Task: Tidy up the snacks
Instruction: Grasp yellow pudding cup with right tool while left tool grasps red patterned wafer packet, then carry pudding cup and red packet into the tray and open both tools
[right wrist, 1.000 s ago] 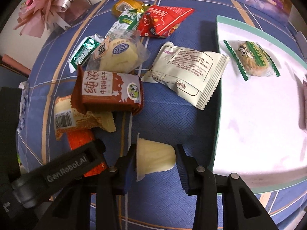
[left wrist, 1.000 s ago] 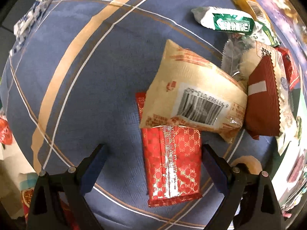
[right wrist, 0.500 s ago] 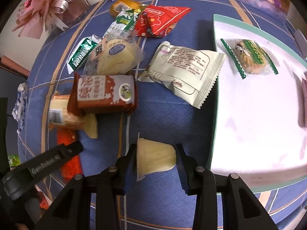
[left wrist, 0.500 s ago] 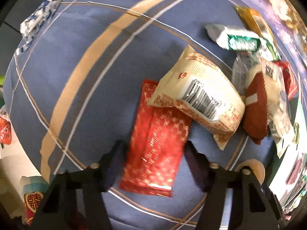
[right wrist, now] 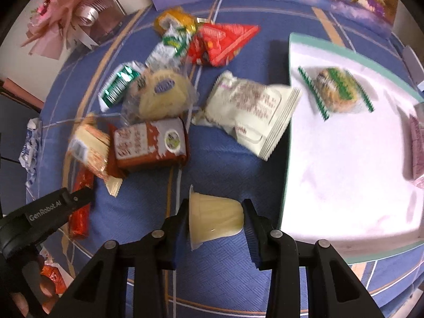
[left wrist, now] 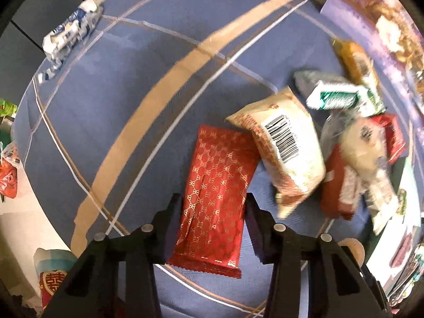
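Left wrist view: my left gripper (left wrist: 212, 220) points steeply down at the blue cloth with tan and white stripes (left wrist: 132, 92), and its jaws are closing on the flat red foil packet with a gold pattern (left wrist: 216, 190). Both pads sit against the packet's long edges, so it is pinched between them. Just beside the packet's upper right corner lies the beige pouch with a barcode label (left wrist: 286, 153), and past it the other snacks crowd together, among them a green and white wrapped bar (left wrist: 336, 98). A blue and white wrapper (left wrist: 70, 31) lies well apart at the cloth's far left edge.

On the right wrist view, my right gripper (right wrist: 216, 218) is clamped on the small pale yellow jelly cup (right wrist: 214, 217), which lies on its side between the pads, its lid facing left. The white tray with a green rim (right wrist: 344, 185) is just to the right and holds a green-edged clear-wrapped cake (right wrist: 336, 90). A cream zigzag-edged packet (right wrist: 251, 116) rests near the tray's left rim, touching or not I cannot tell, and a brown and white biscuit pack (right wrist: 151, 143) lies further left.
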Demonstrator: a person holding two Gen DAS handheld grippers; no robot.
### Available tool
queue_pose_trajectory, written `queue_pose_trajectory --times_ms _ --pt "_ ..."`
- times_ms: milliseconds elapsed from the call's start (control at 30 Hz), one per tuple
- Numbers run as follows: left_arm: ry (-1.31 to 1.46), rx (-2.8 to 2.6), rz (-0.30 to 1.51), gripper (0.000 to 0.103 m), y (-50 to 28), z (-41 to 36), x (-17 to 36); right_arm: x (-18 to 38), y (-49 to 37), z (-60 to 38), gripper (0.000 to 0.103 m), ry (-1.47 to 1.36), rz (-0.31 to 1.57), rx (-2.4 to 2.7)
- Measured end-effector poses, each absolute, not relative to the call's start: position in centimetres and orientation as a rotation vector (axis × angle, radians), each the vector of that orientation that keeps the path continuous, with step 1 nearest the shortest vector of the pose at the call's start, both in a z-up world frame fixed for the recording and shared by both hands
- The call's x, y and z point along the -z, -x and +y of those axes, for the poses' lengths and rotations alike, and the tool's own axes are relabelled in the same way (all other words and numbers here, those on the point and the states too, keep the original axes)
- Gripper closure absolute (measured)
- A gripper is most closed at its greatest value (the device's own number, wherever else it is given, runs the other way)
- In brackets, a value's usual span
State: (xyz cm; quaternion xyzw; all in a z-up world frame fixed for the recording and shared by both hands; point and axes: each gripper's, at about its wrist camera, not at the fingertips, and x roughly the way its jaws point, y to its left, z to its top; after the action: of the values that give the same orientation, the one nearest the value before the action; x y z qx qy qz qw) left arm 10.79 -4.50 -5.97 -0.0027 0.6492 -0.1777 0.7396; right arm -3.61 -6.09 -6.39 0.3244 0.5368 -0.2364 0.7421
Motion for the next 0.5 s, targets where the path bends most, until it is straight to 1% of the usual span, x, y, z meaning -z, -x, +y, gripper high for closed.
queue_pose_trajectory --times_ms 300,500 --pt "0.060 0.414 1.285 0.056 -11.9 -0.1 0.4 1.8 4.7 -6.8 0.063 -0.690 1.055 0.528" --pt "0.052 0.444 1.256 0.056 -10.8 4.1 -0.8 1.6 5.1 -7.1 0.063 -0.699 1.049 0.545"
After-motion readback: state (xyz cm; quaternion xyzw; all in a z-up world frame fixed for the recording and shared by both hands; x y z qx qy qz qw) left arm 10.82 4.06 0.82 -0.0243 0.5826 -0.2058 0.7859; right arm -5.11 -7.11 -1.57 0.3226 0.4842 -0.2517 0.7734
